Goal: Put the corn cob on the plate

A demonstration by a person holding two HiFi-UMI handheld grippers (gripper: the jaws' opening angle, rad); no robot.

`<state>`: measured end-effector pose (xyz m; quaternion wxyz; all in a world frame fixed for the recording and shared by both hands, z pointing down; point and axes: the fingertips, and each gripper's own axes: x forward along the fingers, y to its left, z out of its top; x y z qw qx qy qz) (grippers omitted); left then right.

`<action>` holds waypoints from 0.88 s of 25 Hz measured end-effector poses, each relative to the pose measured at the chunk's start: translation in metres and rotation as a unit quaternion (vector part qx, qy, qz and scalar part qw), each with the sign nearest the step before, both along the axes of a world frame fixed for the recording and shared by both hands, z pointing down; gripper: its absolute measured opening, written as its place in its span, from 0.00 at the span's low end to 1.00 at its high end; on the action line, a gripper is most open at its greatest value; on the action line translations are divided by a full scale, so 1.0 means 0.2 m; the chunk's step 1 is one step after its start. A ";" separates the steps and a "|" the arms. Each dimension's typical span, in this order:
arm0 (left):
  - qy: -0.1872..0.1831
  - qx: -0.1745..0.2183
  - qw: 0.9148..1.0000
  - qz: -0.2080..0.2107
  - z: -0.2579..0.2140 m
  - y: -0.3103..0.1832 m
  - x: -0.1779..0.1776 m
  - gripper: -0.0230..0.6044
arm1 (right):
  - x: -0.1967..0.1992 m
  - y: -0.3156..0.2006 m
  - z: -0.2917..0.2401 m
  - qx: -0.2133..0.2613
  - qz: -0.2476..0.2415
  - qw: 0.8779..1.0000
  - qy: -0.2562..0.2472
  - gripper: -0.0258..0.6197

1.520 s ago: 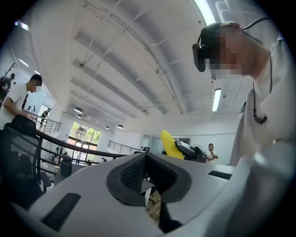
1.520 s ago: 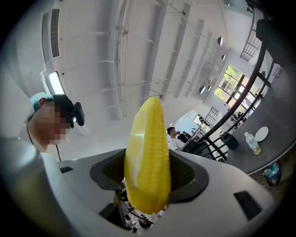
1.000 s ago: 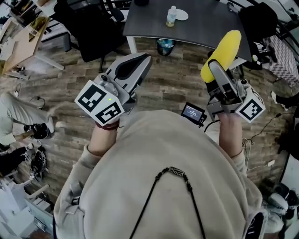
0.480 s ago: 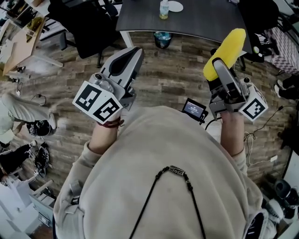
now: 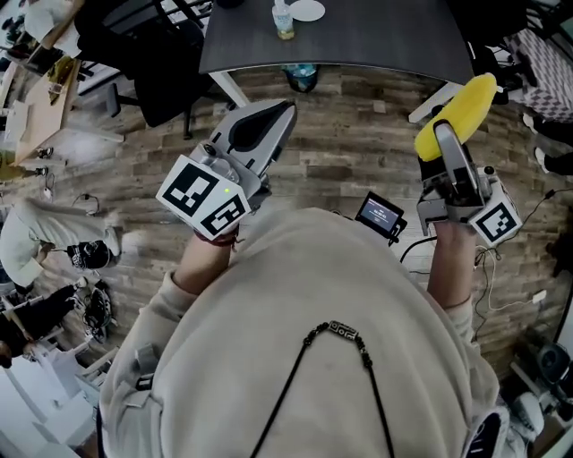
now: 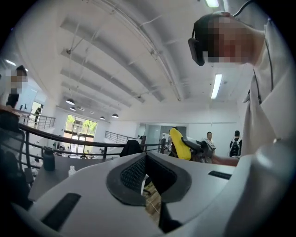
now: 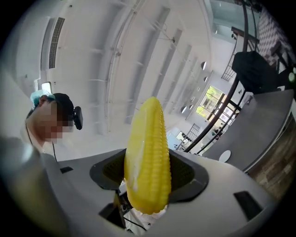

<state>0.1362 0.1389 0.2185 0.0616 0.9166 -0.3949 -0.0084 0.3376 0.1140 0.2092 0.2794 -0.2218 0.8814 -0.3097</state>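
Person stands short of dark desk [image 5: 376, 40]. Right tool [image 5: 440, 134] clamps yellow corn cob [image 5: 466, 103] by its base, tip up, prob. for carrying to white plate [image 5: 307, 11], well apart. Left tool [image 5: 273, 116] closed, empty, idle.

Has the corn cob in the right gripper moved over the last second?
Yes. Against the dark table, the corn cob in the right gripper shifted right: its tip was over the table's front edge, now just past its right corner.
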 end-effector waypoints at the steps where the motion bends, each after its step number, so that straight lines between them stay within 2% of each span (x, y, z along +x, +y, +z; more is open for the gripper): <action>1: 0.003 -0.006 1.000 0.009 0.01 -0.02 0.06 0.04 | 0.07 -0.02 0.02 -0.004 0.011 1.000 -0.001 0.44; 3: 0.002 -0.020 1.000 0.023 0.03 -0.06 0.16 0.04 | 0.18 -0.04 0.05 -0.009 0.023 1.000 -0.003 0.44; 8: -0.048 -0.061 0.996 0.051 0.20 -0.12 0.39 0.04 | 0.35 -0.03 0.16 -0.024 0.032 0.999 0.019 0.44; 14: -0.050 -0.076 0.991 0.093 0.24 -0.15 0.62 0.04 | 0.48 -0.02 0.23 -0.025 0.031 0.999 0.014 0.44; 19: -0.077 -0.080 0.986 0.122 0.26 -0.20 0.65 0.04 | 0.52 -0.06 0.26 -0.022 0.041 0.999 -0.003 0.44; 22: -0.067 -0.079 0.986 0.128 0.26 -0.26 0.61 0.04 | 0.47 -0.08 0.29 -0.033 0.049 0.998 -0.001 0.44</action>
